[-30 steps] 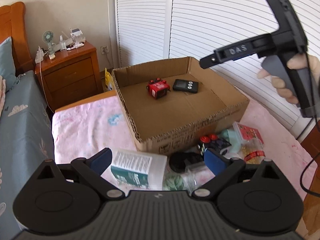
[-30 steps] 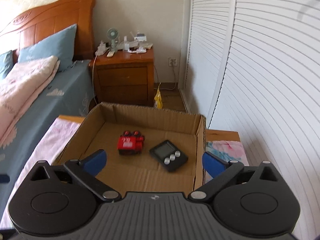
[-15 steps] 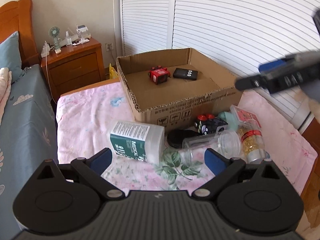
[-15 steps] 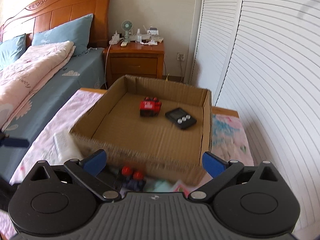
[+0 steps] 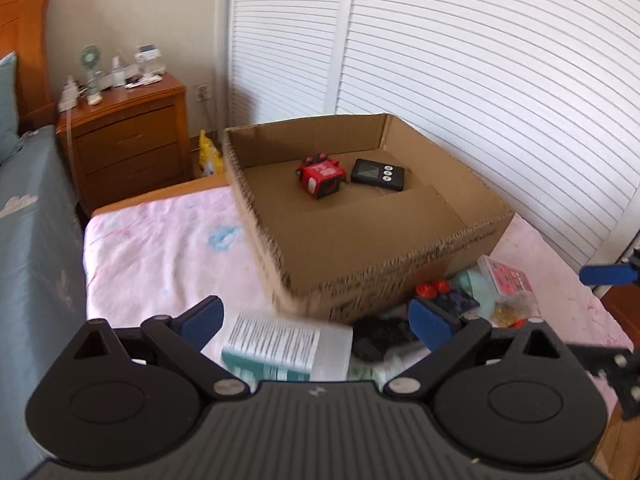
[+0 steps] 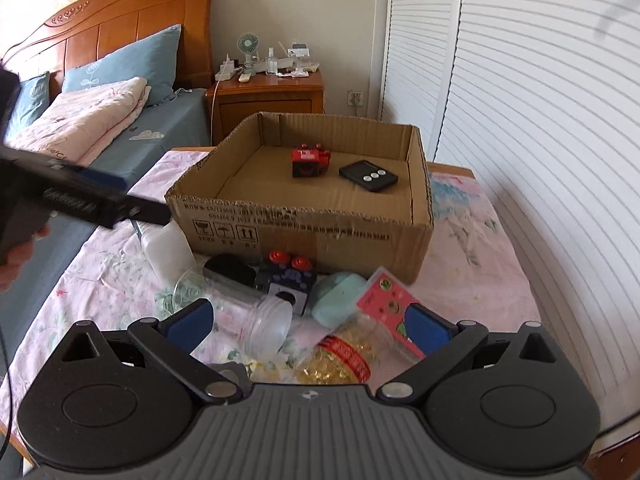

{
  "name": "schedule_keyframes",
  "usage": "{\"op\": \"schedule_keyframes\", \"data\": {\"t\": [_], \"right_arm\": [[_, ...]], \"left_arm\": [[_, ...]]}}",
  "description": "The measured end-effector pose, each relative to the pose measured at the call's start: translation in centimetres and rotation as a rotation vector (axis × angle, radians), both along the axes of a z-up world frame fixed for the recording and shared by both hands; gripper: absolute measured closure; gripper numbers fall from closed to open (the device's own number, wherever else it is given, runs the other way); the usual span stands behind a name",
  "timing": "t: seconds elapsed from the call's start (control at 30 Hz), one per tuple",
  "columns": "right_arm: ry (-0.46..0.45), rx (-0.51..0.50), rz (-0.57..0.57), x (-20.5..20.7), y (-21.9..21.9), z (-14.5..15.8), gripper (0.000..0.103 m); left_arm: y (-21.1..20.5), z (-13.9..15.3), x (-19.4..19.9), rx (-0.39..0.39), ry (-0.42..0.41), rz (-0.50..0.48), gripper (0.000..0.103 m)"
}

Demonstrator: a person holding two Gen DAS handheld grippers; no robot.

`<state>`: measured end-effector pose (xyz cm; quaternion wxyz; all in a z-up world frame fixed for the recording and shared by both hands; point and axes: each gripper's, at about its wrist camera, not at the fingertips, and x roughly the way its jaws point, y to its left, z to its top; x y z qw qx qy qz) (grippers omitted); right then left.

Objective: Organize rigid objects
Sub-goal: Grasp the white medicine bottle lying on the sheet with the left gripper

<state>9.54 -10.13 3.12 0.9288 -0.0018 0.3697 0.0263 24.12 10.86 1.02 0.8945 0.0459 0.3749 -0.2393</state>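
An open cardboard box [image 5: 400,256] on the pink sheet holds a red toy [image 5: 320,176] and a black timer [image 5: 378,174]. My left gripper [image 5: 316,320] is open, low over a lying white bottle with a green label [image 5: 280,346]; I cannot tell whether they touch. My right gripper [image 6: 308,320] is open above the pile in front of the box: a dark blue toy with red knobs [image 6: 288,276], a clear jar [image 6: 248,316], a mint green object [image 6: 338,298], a pink card case [image 6: 386,300] and a jar of gold beads [image 6: 344,354].
A black round object [image 6: 230,268] lies against the box front [image 6: 304,224]. The left tool's black finger [image 6: 120,206] crosses the left side, held by a hand. A wooden nightstand [image 6: 266,98] and the bed [image 6: 120,128] stand behind. White louvred doors [image 6: 520,120] run along the right.
My right gripper has backed away from over the box and come down above the pile in front of it. My left gripper has closed in on the white bottle.
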Motion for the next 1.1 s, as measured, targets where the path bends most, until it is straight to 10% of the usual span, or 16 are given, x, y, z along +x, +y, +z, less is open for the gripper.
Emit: {"op": "schedule_keyframes", "data": {"t": [0.63, 0.9, 1.1], "right_arm": [[0.016, 0.001, -0.039, 0.3, -1.4, -0.8, 0.000], [0.060, -0.018, 0.016, -0.4, 0.0, -1.6, 0.000], [0.053, -0.038, 0.071, -0.9, 1.6, -1.4, 0.000]], "left_arm": [[-0.1, -2.3, -1.6, -0.021, 0.144, -0.074, 0.005], [0.2, -2.4, -4.1, 0.068, 0.002, -0.009, 0.004], [0.9, -3.4, -3.4, 0.087, 0.051, 0.013, 0.003]]}}
